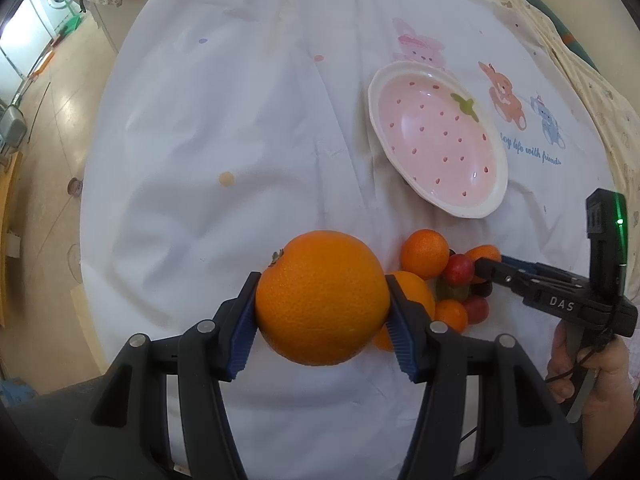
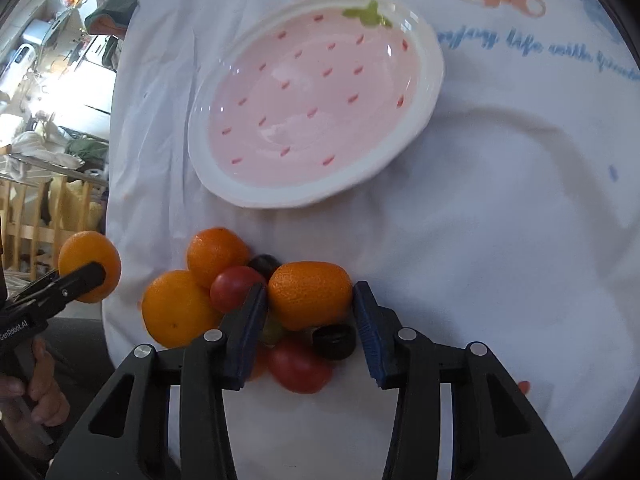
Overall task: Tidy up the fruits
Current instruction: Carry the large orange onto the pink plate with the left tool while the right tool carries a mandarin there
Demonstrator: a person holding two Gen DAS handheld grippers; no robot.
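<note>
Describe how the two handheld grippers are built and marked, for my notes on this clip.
Both are black plastic tools with two fingers, ribbed blue pads and silver round pivot pins. The right gripper reads "DAS" in white and carries a black block with a green light. The left gripper shows white "GenRobot.AI" lettering. A thin black cable hangs by the right handle.

Large orange (image 1: 322, 298) lifted; small fruits (image 2: 240, 300) piled beside empty plate (image 2: 424, 92)

R hand-held gripper (image 2: 310, 314) pads round small orange (image 2: 309, 294), fruit pile.
</note>
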